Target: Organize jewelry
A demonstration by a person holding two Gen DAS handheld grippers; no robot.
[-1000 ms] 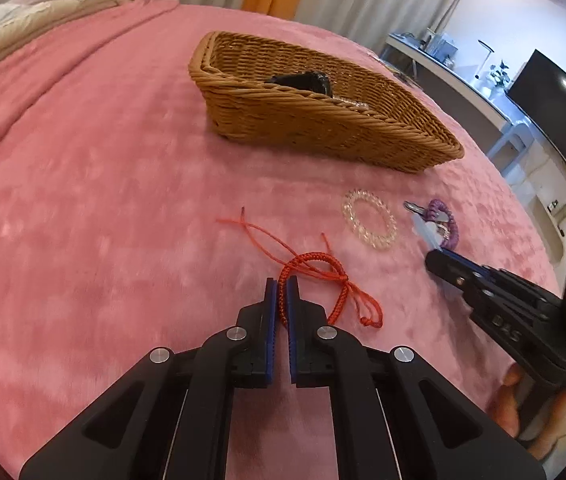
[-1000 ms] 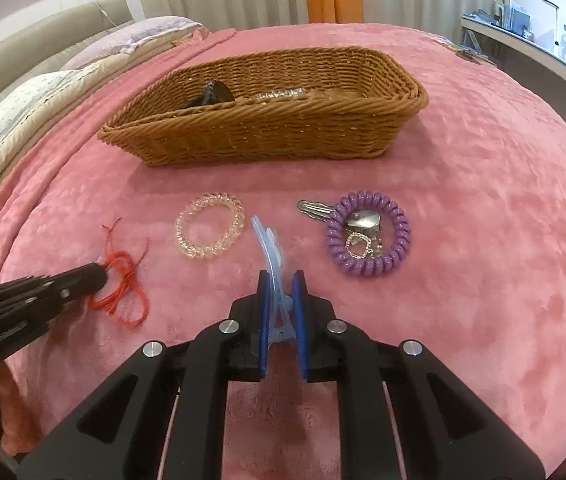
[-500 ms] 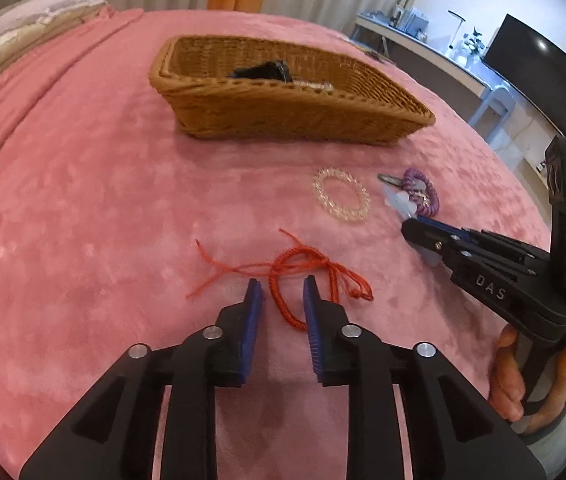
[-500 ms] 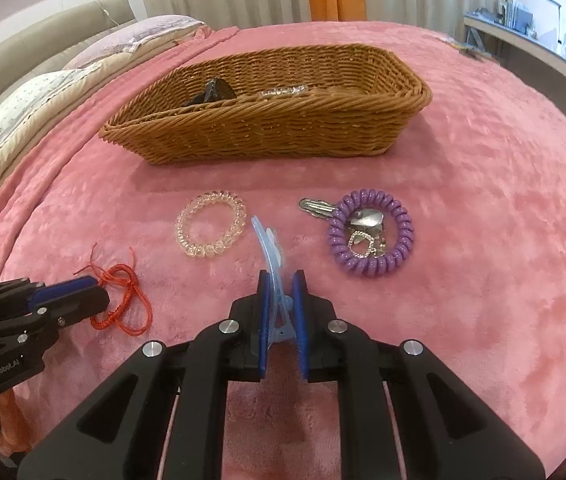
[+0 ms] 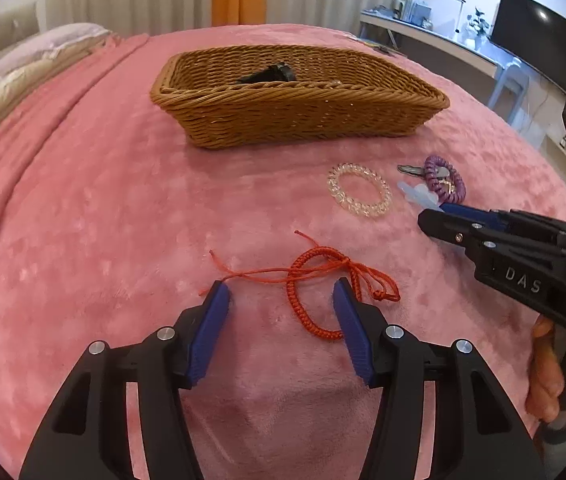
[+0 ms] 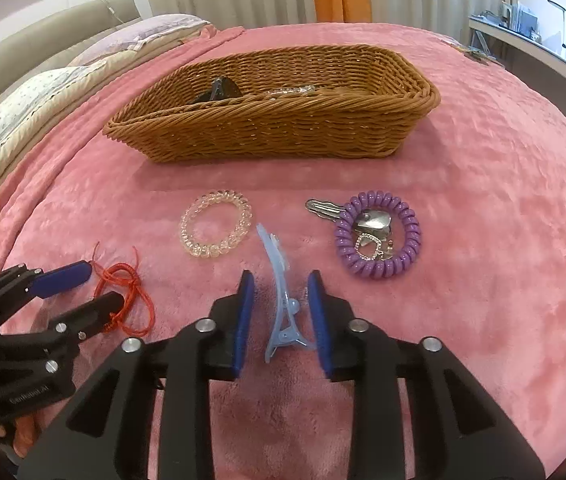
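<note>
Lying on the pink plush blanket (image 6: 503,168) of the bed are the loose pieces, w/ a woven wicker basket (image 6: 275,128) behind them.

Left view: left hand-held gripper (image 5: 281,300) spread wide, blue ribbed pads either side of the red braided cord bracelet (image 5: 311,280), which lies flat, its thin tails trailing left; right pad looks to touch the cord, though that's hard to judge at this angle. The right view shows the same bracelet only partly, behind the left unit's fingers.

Right view: right hand-held gripper (image 6: 281,292) also parted, moderately wide, around a pale blue translucent plastic hair clip (image 6: 279,292) resting on the blanket between the pads, gripped by neither. From the left view only the clip's tip shows, past the right unit's black body.

Clear coiled spiral hair tie (image 6: 215,228) sits left of the clip; purple coiled wristband (image 6: 377,236) to the right, w/ a silver key and small metal bits inside its ring. Right view shows those bits; left view barely does.

Basket: oblong, brown, tight weave. Inside, a black object (image 6: 219,90) near the left end and a clear beaded strand (image 6: 289,90), the latter plain only in the right view.
</note>
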